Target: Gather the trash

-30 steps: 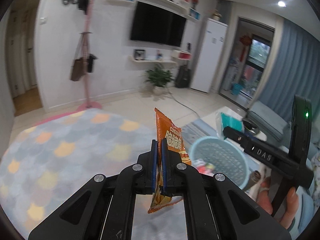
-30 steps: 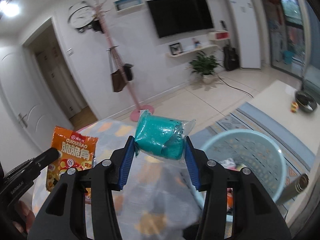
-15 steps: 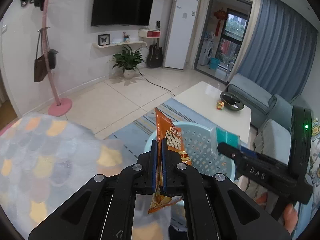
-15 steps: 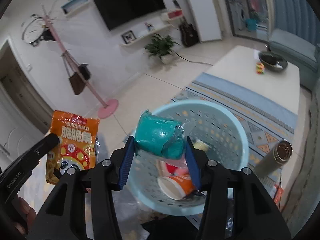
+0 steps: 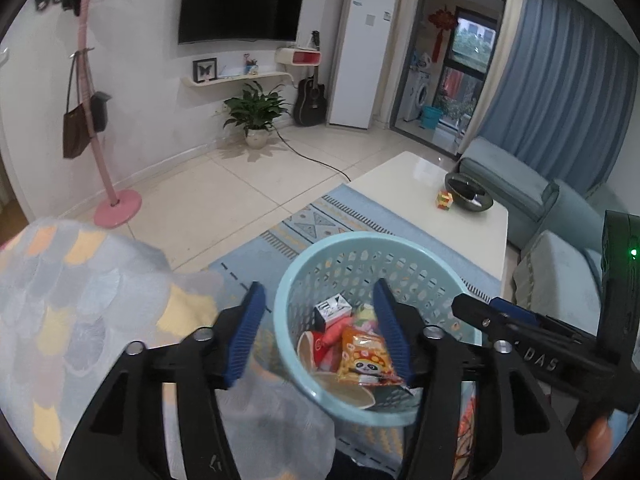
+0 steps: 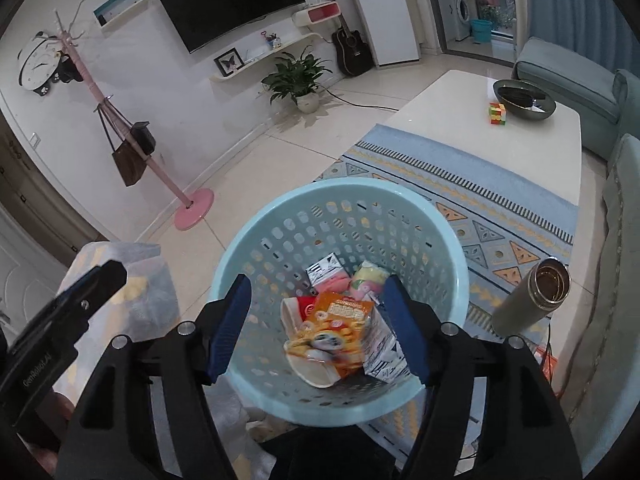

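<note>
Orange snack bag [image 6: 332,330] inside basket [image 6: 256,220]

Left claw [image 5: 320,336], just opened and empty, hangs over the basket [image 5: 304,268]; orange snack bag [image 5: 366,362] lies inside.

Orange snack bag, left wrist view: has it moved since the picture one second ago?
Yes. The orange snack bag has dropped from between the left gripper fingers, which just opened, into the blue basket.

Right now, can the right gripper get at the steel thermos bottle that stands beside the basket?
Probably yes. The right gripper is open and empty above the basket. The thermos bottle stands upright on the rug just outside the basket's rim, with nothing between them.
</note>
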Demonstrator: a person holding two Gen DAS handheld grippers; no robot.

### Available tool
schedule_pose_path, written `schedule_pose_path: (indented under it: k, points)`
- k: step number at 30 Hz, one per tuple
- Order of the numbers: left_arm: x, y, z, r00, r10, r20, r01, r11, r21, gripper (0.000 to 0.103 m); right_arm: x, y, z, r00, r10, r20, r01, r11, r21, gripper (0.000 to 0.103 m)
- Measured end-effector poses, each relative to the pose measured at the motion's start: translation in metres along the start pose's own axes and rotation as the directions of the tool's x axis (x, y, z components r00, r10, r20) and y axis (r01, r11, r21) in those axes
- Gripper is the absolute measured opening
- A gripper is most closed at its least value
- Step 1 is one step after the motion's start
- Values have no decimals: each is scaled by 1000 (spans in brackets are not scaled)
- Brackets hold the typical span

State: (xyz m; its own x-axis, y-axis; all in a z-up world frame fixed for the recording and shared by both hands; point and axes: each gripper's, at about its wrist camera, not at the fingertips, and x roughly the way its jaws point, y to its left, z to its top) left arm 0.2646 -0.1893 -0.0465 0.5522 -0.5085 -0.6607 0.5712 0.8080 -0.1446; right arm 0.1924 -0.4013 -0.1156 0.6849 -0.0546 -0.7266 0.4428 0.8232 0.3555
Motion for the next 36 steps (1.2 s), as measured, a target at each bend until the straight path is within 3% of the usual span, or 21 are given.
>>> schedule_pose_path:
  k: [7, 11, 17, 22, 28, 36]
  points:
    - [-50, 19, -20, 996, 55, 73, -52, 998, -46, 84, -33, 34, -11, 999, 43, 32, -40, 995, -91, 65]
    - [-77, 32, -35, 989, 108, 105, -101, 992, -72, 88, -55, 59, -21, 996, 49, 75, -36, 987, -159, 70]
    - [-99, 53, -62, 948, 285, 144, -267, 954, -133, 89, -78, 85, -39, 985, 37, 170, 2, 974, -226, 71]
    - [-122, 52, -84, 913, 352, 207, -329, 934, -138, 89, -100, 94, -59, 955, 30, 295, 48, 966, -255, 71]
    - [-136, 44, -96, 892, 355, 281, -332, 935, -127, 91, -117, 98, -74, 927, 18, 375, 89, 959, -268, 71]
    - [-141, 55, -100, 904, 312, 293, -279, 948, -150, 94, -133, 96, -90, 916, 10, 401, 108, 956, -272, 73]
